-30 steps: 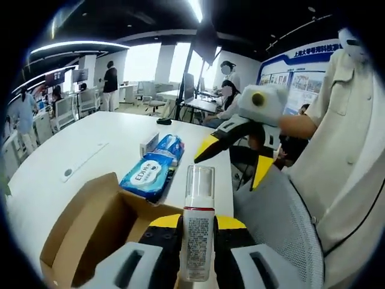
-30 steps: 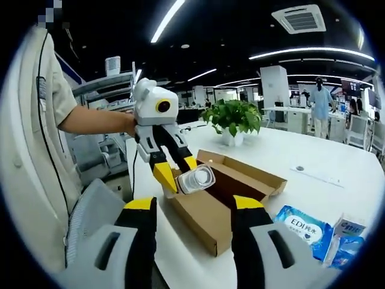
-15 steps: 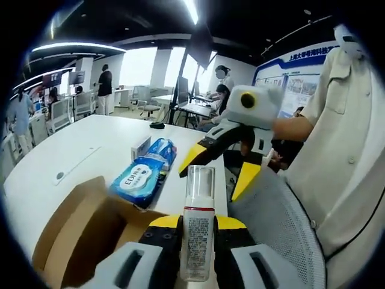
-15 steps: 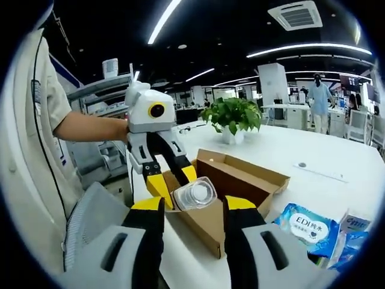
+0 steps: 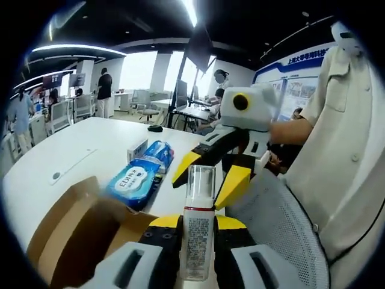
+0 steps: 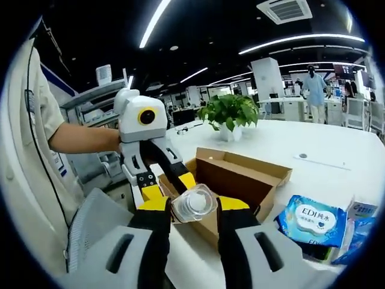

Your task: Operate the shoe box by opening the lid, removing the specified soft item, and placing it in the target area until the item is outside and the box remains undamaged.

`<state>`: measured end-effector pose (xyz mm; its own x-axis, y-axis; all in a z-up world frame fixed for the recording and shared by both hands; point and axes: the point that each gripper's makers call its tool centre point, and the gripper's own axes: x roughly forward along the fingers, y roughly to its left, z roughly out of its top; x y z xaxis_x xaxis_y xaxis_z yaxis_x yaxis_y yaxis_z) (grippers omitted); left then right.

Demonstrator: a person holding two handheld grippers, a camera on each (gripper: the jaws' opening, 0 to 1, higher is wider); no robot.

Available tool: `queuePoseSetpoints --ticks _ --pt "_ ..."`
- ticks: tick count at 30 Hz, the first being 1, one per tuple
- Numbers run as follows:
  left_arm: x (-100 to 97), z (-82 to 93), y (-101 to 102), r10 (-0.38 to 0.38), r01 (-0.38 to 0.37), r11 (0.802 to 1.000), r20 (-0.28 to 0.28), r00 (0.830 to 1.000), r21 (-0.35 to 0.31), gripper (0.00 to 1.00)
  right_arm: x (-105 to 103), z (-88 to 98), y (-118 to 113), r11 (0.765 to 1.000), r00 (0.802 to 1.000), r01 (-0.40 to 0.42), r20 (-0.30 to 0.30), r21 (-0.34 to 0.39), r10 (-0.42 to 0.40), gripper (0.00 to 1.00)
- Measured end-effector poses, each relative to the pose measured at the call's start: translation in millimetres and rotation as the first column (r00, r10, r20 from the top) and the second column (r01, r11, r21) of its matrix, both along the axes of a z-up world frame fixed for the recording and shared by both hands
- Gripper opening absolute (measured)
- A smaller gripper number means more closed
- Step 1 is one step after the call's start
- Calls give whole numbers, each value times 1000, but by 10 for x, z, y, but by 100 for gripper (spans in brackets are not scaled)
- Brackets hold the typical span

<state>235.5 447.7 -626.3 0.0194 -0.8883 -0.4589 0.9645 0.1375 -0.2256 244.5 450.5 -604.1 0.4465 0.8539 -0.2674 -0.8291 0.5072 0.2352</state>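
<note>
Left gripper view: the left gripper (image 5: 197, 229) rises from 6 o'clock with its jaws closed on a pump bottle (image 5: 197, 232), held upright at the white printed body; the print is too small to read. The clear cap stands above the jaws near centre. At 8 o'clock the open cardboard shoe box (image 5: 72, 235) lies on the white table (image 5: 72, 150); its inside is in brown shadow and I cannot tell what it holds. Just beyond the box toward 10 o'clock lies a blue wet-wipes pack (image 5: 133, 180) printed "EDI", with a second blue pack (image 5: 157, 153) and a small white carton (image 5: 137, 148) behind it. The right gripper (image 5: 207, 174) comes in from 2 o'clock, its yellow-tipped jaws spread either side of the bottle's cap, not pressing it. A blue wall poster (image 5: 289, 78) at 1 o'clock carries writing too small to read.

Right gripper view: the right gripper (image 6: 190, 212) rises from 6 o'clock, jaws apart, with the bottle's clear cap (image 6: 194, 203) between the tips; contact cannot be judged. The left gripper (image 6: 165, 186) reaches in from 10 o'clock, clamped on the bottle below the cap. Behind, toward 3 o'clock, the shoe box (image 6: 240, 177) sits open, its interior dark. At 4 o'clock lies the blue pack (image 6: 313, 220) reading "EDI", with a white carton (image 6: 361, 209) beside it. A potted plant (image 6: 228, 114) stands at 12 o'clock.
</note>
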Motion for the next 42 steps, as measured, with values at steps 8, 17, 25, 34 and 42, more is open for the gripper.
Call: queuePoseSetpoints --ticks 8,17,25,34,42 --pt "-16 -57 -13 -13 14 1000 -19 1000 15 20 -1 6 14 1000 999 5 -36 13 -4 23" --pt "10 -88 -48 -9 9 999 15 1000 36 20 27 -6 6 999 999 20 -49 -25 -21 20" --pt "69 -48 -92 10 -11 999 31 999 35 21 80 58 -21 998 1000 18 -24 -55 -20 19" --pt "142 14 -128 23 -26 999 75 997 39 28 151 125 -18 998 1000 6 -2 -62 -6 19" --pt "231 7 -60 60 -65 997 100 993 48 35 268 182 -81 997 1000 7 13 -74 -6 19"
